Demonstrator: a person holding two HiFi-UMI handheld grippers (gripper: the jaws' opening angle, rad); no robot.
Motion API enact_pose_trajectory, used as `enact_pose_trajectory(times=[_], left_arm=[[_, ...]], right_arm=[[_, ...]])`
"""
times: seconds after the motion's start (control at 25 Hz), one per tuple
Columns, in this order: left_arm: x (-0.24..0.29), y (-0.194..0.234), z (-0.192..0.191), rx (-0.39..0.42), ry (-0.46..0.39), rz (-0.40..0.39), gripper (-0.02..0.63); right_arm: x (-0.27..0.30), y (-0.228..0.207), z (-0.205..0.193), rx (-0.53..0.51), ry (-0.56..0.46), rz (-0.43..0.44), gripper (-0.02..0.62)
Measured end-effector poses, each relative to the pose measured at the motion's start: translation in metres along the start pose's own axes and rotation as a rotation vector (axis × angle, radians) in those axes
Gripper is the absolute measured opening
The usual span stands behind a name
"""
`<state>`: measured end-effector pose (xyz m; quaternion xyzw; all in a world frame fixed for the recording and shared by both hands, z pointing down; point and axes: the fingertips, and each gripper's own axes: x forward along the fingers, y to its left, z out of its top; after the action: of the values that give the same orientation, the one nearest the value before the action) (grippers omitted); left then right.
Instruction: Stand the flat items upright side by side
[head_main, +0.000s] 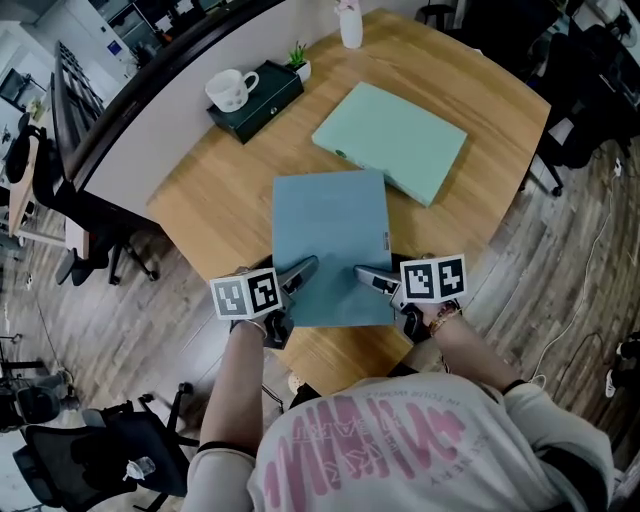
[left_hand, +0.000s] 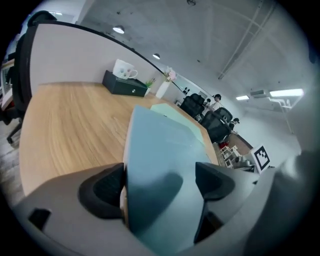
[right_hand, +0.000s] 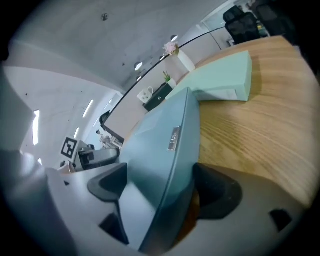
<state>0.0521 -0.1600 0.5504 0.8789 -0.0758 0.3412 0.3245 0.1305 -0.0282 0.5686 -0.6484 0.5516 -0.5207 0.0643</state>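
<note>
Lying flat on the wooden desk (head_main: 210, 200), blue rectangular folder (head_main: 330, 240) and far mint-green box (head_main: 390, 140) both await standing; left gripper (head_main: 305, 270) and right gripper (head_main: 365, 275), wide open, straddle the folder ungripped.

Bare table (head_main: 205, 205) L of blue folder (head_main: 330, 240); mint folder (head_main: 395, 140) near its far-R corner.

Dusty blue flat folder (head_main: 330, 240) nearest, mint green flat box (head_main: 392, 140) far right, pale wood-grain tabletop (head_main: 215, 200), white mug (head_main: 230, 90) on dark green case (head_main: 262, 105) far left, black-and-white square markers on grey left gripper (head_main: 303, 272) and right gripper (head_main: 372, 278)
</note>
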Motion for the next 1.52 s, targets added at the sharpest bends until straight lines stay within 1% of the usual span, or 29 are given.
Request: enact_pose_trajectory(times=[0.04, 0.12, 0.16, 0.2, 0.28, 0.36, 0.44, 0.56, 0.68, 0.76, 0.84, 0.92, 1.0, 1.08, 1.16, 1.28, 1.4, 1.52], left_arm=[[-0.002, -0.001, -0.004, -0.010, 0.006, -0.004, 0.438], [-0.009, 0.001, -0.014, -0.042, 0.019, -0.007, 0.378], [-0.012, 0.004, -0.021, -0.040, 0.033, -0.002, 0.337], [-0.016, 0.007, -0.028, -0.016, 0.055, 0.006, 0.311], [-0.022, 0.008, -0.040, 0.063, 0.096, 0.017, 0.314], [-0.030, 0.008, -0.050, 0.118, 0.117, 0.001, 0.314], [-0.043, 0.014, -0.059, 0.155, 0.152, -0.036, 0.319], [-0.067, 0.034, -0.073, 0.211, 0.250, -0.075, 0.330], [-0.092, 0.059, -0.083, 0.257, 0.309, -0.081, 0.331], [-0.112, 0.074, -0.092, 0.283, 0.320, -0.081, 0.333], [-0.131, 0.090, -0.098, 0.296, 0.307, -0.084, 0.333], [-0.148, 0.105, -0.098, 0.313, 0.275, -0.083, 0.333], [-0.167, 0.117, -0.096, 0.342, 0.226, -0.074, 0.331], [-0.185, 0.124, -0.094, 0.375, 0.164, -0.064, 0.332], [-0.199, 0.130, -0.084, 0.410, 0.105, -0.054, 0.333], [-0.217, 0.138, -0.060, 0.454, 0.034, -0.044, 0.337], [-0.231, 0.140, -0.036, 0.456, -0.046, -0.059, 0.348], [-0.241, 0.142, -0.020, 0.467, -0.110, -0.077, 0.348]], right_arm=[[-0.001, -0.001, -0.005, -0.027, 0.023, -0.023, 0.420], [-0.005, -0.001, -0.016, -0.063, 0.082, -0.061, 0.413], [-0.007, 0.000, -0.023, -0.065, 0.109, -0.072, 0.413], [-0.008, 0.003, -0.029, -0.063, 0.132, -0.084, 0.413], [-0.010, 0.010, -0.045, -0.054, 0.163, -0.115, 0.413], [-0.010, 0.019, -0.059, -0.040, 0.177, -0.147, 0.414], [-0.006, 0.032, -0.075, -0.019, 0.185, -0.165, 0.414], [0.008, 0.060, -0.100, 0.011, 0.181, -0.185, 0.414], [0.025, 0.091, -0.124, 0.042, 0.148, -0.208, 0.416], [0.034, 0.112, -0.142, 0.062, 0.132, -0.224, 0.417], [0.045, 0.132, -0.156, 0.069, 0.120, -0.234, 0.419], [0.058, 0.150, -0.162, 0.052, 0.122, -0.243, 0.419], [0.067, 0.170, -0.166, -0.010, 0.131, -0.270, 0.416], [0.073, 0.188, -0.166, -0.106, 0.122, -0.307, 0.413], [0.078, 0.201, -0.156, -0.181, 0.091, -0.326, 0.408], [0.086, 0.223, -0.138, -0.252, 0.020, -0.333, 0.408], [0.091, 0.241, -0.118, -0.316, -0.051, -0.348, 0.410], [0.093, 0.252, -0.101, -0.393, -0.103, -0.369, 0.410]])
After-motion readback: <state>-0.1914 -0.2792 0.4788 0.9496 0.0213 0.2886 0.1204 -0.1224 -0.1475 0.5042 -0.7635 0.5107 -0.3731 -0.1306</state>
